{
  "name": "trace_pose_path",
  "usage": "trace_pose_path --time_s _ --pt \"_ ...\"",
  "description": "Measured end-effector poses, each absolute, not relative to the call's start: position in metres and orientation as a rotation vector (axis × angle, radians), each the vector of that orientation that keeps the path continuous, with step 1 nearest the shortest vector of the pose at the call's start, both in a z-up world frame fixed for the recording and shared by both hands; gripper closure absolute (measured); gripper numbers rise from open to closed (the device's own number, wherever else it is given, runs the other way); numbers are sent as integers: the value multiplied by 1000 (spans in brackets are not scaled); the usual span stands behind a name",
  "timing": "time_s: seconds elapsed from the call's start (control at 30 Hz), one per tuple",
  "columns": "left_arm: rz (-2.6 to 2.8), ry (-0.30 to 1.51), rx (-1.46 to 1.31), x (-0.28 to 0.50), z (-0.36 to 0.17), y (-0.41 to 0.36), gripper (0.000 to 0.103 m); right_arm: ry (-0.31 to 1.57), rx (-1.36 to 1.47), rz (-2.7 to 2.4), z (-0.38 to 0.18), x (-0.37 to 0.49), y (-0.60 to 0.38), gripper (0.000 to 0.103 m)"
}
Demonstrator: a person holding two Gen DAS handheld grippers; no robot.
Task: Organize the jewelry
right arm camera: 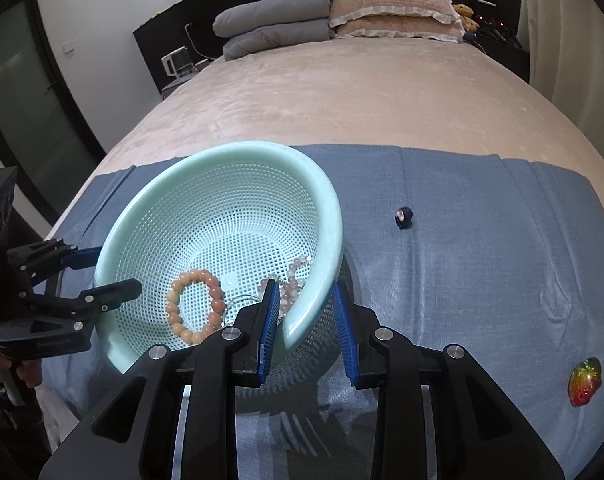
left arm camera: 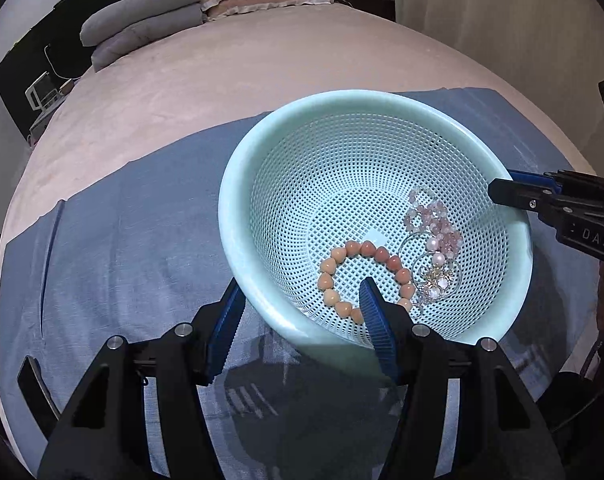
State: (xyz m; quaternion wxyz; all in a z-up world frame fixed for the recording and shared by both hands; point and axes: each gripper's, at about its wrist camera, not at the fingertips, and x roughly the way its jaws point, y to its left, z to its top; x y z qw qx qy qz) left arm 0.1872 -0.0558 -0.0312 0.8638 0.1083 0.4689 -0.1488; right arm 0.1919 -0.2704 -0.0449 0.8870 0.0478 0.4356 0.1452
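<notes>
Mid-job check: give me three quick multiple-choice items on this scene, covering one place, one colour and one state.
1. Where does the rainbow-coloured piece lie?
A. in the basket
B. on the blue cloth, outside the basket
C. on the pillows

2. What colour is the ring-shaped beaded bracelet in the basket?
A. peach-orange
B. black
C. green

3. How do the right gripper's fingers stand?
A. both inside the basket
B. both on the cloth
C. astride the basket's rim

Answers:
1. B: the rainbow-coloured piece rests on the blue cloth, apart from the basket.
2. A: the beaded bracelet has peach-orange beads.
3. C: the rim passes between the right gripper's fingers.
</notes>
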Motion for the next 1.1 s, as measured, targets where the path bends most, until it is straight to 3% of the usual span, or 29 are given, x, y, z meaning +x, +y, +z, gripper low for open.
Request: trace_pose_path --time_s 0.07,0.17,0.4,0.47,0.7,1.1 --pt "-315 978 231 187 -33 -56 41 905 109 295 -50 191 -272 75" --pt "-264 925 265 178 -29 -51 14 894 99 290 -48 188 -272 70" --pt "-202 847 212 134 -5 -39 6 746 69 263 -10 154 -276 23" --pt "-182 801 203 114 4 -36 6 695 54 241 2 140 -276 17" --pt "-136 683 123 47 21 -31 6 616 46 191 12 88 -275 12" --pt "-130 642 98 -12 -4 -46 6 553 -65 193 -18 6 -269 9"
